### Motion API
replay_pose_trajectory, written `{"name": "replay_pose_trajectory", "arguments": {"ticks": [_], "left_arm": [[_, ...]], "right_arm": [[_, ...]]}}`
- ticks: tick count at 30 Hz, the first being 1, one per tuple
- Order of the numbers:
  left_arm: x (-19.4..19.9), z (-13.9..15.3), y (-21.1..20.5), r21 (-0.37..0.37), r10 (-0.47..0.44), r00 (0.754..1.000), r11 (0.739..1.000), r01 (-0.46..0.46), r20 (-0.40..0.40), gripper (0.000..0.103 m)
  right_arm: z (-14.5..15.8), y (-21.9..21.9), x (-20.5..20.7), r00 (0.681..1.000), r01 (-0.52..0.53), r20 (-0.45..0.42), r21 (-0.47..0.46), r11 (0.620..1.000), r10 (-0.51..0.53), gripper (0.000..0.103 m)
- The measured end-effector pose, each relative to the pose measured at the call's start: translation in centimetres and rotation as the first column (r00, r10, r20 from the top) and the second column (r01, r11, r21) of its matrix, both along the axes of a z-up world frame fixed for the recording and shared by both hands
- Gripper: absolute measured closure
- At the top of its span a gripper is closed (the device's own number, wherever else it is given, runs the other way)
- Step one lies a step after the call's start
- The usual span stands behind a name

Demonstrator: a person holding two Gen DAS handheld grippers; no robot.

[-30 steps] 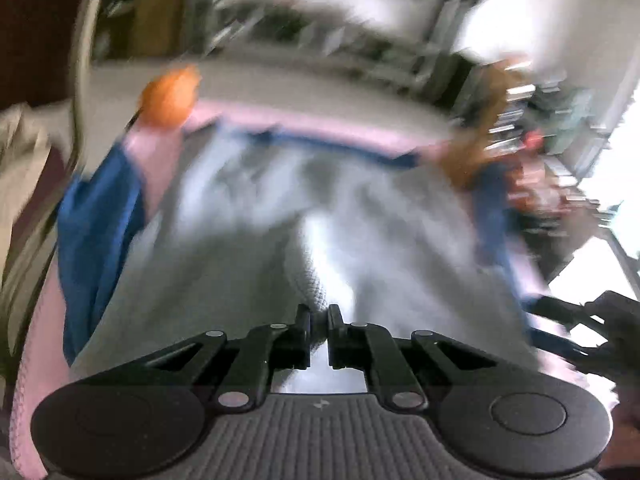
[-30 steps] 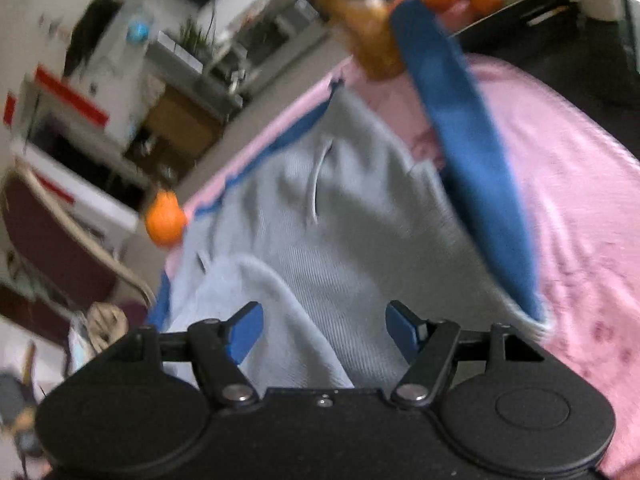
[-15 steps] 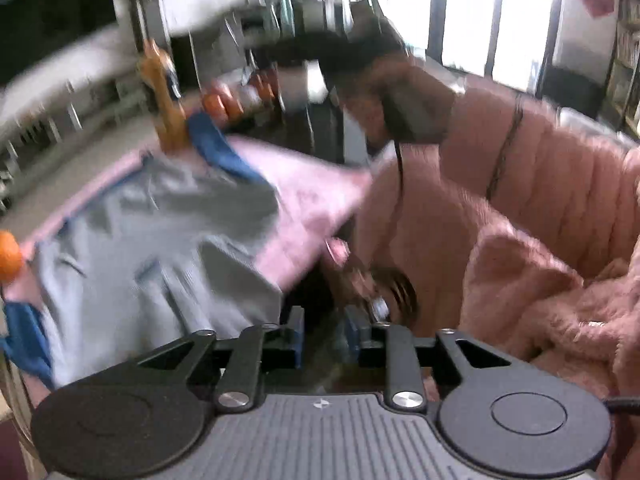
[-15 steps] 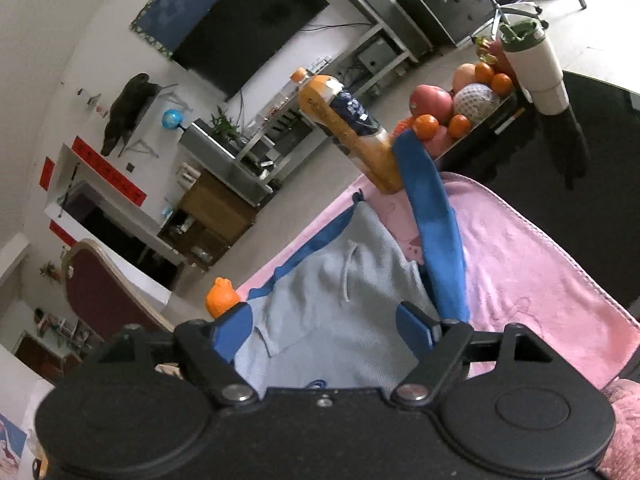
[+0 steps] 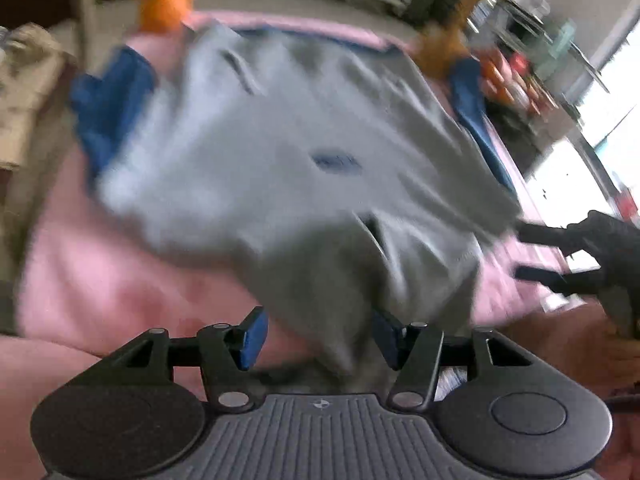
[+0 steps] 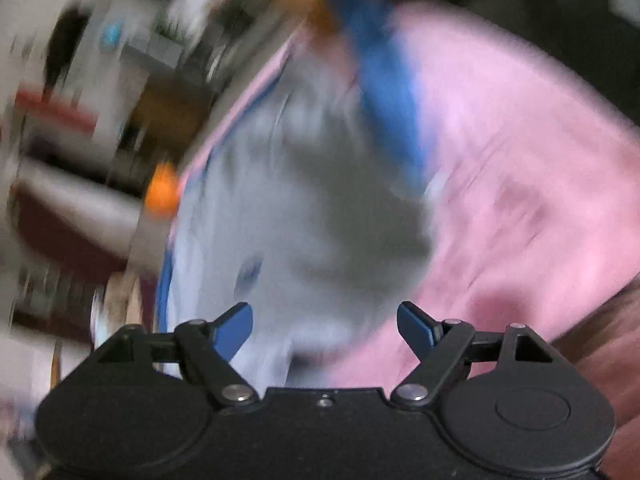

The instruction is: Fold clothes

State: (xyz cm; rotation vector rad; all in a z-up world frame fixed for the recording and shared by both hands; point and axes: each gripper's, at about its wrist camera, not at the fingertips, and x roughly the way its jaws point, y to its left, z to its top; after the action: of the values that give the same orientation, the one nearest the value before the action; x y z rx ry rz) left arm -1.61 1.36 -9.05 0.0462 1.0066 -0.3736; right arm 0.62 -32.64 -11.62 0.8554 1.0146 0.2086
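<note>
Since half a second earlier the left wrist view swung off the person in the pink fleece and back down onto the grey garment; the left gripper, nearly shut then, now stood wide open. Grey cloth bunched up between its blue pads, but nothing was pinched. Right gripper was also spread wide and held nothing, hovering low over the near edge of the garment; it showed again at the right edge of the left view. Both views were heavily blurred, so the grippers were moving fast.

Garment lay spread on the pink blanket, near part doubled over into a lump, small dark label facing up. Judged: open jaws low at the near hem suited either a fresh grab or a release just after laying a fold; the frames did not settle which.

Blue sleeves stuck out at both sides of the grey body. An orange object sat at the far left corner, a brown toy at the far right, with fruit behind it. Neither blocked the near hem.
</note>
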Motion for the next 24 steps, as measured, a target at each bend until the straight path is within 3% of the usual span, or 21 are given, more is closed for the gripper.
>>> {"name": "replay_pose_trajectory", "arguments": {"ticks": [2, 4, 7, 8, 9, 10, 11, 13, 16, 18, 20, 21, 23, 24], "left_arm": [[0.8, -2.0, -0.4, -0.019, 0.008, 0.998, 1.0, -0.009, -0.057, 0.048], [1.6, -4.0, -0.7, -0.037, 0.014, 0.993, 0.999, -0.018, -0.114, 0.05], [3.0, -4.7, -0.2, -0.061, 0.033, 0.994, 0.997, -0.04, -0.106, 0.06], [3.0, -4.8, -0.3, -0.061, 0.027, 0.994, 0.998, -0.033, -0.104, 0.068], [2.9, -4.9, -0.4, -0.059, 0.019, 0.995, 0.998, -0.025, -0.101, 0.093], [2.8, -5.0, -0.5, -0.057, 0.011, 0.995, 0.998, -0.017, -0.099, 0.096], [2.3, -4.4, -0.4, -0.044, 0.014, 0.997, 0.999, -0.017, -0.076, 0.097], [1.3, -2.7, 0.1, -0.028, 0.02, 0.999, 0.999, -0.021, -0.029, 0.098], [0.0, 0.3, 2.3, -0.083, 0.028, 1.0, 0.996, -0.026, 0.014, 0.098], [-0.3, 0.1, 2.2, 0.014, -0.027, 1.0, 1.0, 0.027, -0.01, 0.098], [-0.6, -0.4, 2.1, 0.119, -0.084, 0.996, 0.989, 0.088, -0.043, 0.096], [-0.8, -0.6, 2.0, 0.171, -0.11, 0.992, 0.978, 0.12, -0.062, 0.095], [-1.7, -1.4, 2.1, 0.265, -0.112, 0.991, 0.956, 0.126, -0.067, 0.094], [-2.2, -1.3, 2.7, 0.252, -0.109, 0.992, 0.96, 0.121, -0.062, 0.091]], "right_arm": [[0.0, 3.0, 0.0, 0.989, -0.148, 0.016, -0.017, 0.989, 0.148, 0.024], [0.1, 5.5, 0.0, 0.97, -0.237, 0.022, -0.118, 0.964, 0.242, 0.024], [0.0, 8.7, 0.1, 0.937, -0.332, 0.016, -0.26, 0.907, 0.348, 0.027], [-0.2, 9.4, 0.0, 0.932, -0.341, 0.014, -0.297, 0.892, 0.361, 0.048], [-0.5, 10.1, 0.0, 0.927, -0.35, 0.011, -0.333, 0.876, 0.375, 0.065], [-0.2, 9.8, -0.3, 0.932, -0.336, 0.019, -0.326, 0.883, 0.362, 0.096], [0.2, 9.4, -0.6, 0.939, -0.318, 0.029, -0.31, 0.896, 0.343, 0.099], [1.0, 8.5, -1.2, 0.951, -0.282, 0.047, -0.276, 0.919, 0.306, 0.099], [2.2, 7.2, -2.1, 0.966, -0.225, 0.073, -0.224, 0.948, 0.247, 0.1], [2.8, 5.9, -2.8, 0.976, -0.185, 0.079, -0.189, 0.964, 0.203, 0.1], [2.3, 4.9, -3.1, 0.982, -0.181, 0.026, -0.184, 0.966, 0.189, 0.097], [1.6, 4.6, -3.0, 0.98, -0.198, -0.014, -0.189, 0.962, 0.199, 0.094], [0.6, 4.7, -3.1, 0.976, -0.211, -0.105, -0.262, 0.942, 0.19, 0.065], [0.1, 4.8, -3.1, 0.972, -0.219, -0.15, -0.301, 0.928, 0.181, 0.064]]}}
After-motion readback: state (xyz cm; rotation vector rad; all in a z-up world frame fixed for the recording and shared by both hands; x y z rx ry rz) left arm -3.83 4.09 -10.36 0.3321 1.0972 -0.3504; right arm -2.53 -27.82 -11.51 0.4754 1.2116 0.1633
